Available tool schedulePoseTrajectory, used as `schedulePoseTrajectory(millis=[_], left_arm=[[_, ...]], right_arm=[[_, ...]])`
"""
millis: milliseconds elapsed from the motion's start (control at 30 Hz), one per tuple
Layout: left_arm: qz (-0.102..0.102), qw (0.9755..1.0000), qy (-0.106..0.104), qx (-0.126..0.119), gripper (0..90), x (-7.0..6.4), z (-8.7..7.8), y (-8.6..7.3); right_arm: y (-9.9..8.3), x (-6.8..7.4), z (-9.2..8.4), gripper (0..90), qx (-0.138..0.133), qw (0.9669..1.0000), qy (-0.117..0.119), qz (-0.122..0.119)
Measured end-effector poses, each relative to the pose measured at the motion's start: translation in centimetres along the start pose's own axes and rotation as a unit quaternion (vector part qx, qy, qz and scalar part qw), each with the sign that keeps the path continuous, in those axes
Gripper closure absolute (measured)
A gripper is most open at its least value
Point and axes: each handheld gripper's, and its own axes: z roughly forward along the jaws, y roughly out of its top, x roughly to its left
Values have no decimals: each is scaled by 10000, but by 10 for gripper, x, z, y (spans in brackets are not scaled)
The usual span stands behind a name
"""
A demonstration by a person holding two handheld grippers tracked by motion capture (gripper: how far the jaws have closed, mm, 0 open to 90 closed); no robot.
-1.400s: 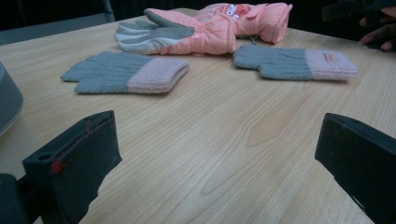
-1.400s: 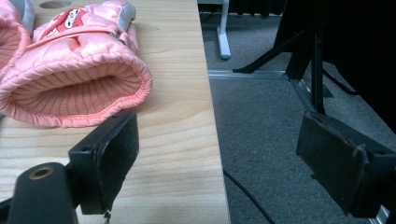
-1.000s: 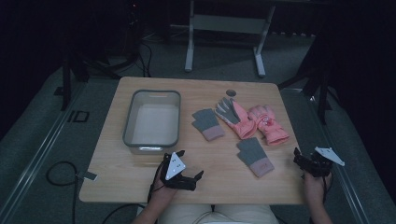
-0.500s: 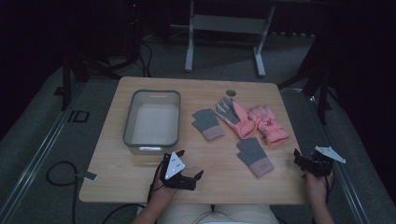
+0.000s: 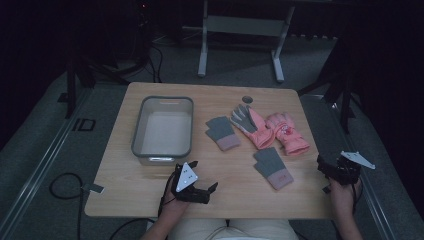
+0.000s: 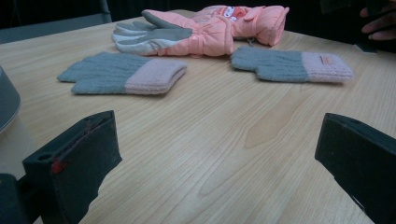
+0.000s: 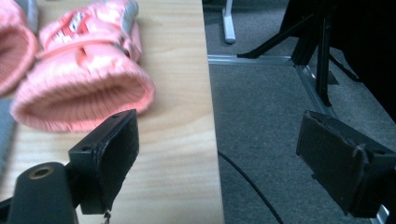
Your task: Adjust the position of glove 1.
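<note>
Left tool (image 5: 200,176), jaws wide apart and empty, rests at the near edge of the counter (image 5: 240,190), facing the gloves. Right tool (image 5: 334,172), jaws likewise spread and empty, hovers at the counter's right edge, just beside the pink ski glove (image 5: 287,134). Two grey knit gloves (image 5: 271,167) lie between the tools, right of the grey bin (image 5: 163,152).

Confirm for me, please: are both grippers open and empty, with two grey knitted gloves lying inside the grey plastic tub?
Not quite: the high view shows the grey knitted gloves on the wooden table, beside the empty grey plastic tub. Left gripper and right gripper are open and empty.
</note>
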Motion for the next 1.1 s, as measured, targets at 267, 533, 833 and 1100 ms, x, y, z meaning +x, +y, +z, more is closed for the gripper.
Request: schedulePoseTrajectory(millis=[267, 533, 833, 1100], left_arm=[[-38, 10000, 8, 0, 0, 1, 0, 0], [-10, 10000, -4, 13, 0, 0, 0, 0], [6, 10000, -16, 17, 0, 0, 0, 0], [4, 10000, -44, 5, 0, 0, 0, 0]], right_arm=[[18, 11, -6, 128, -187, 9997, 141, -105], [48, 27, -9, 127, -377, 9986, 181, -333], [82, 42, -14, 170, -382, 9975, 528, -260], [100, 63, -10, 155, -330, 9939, 1005, -298]])
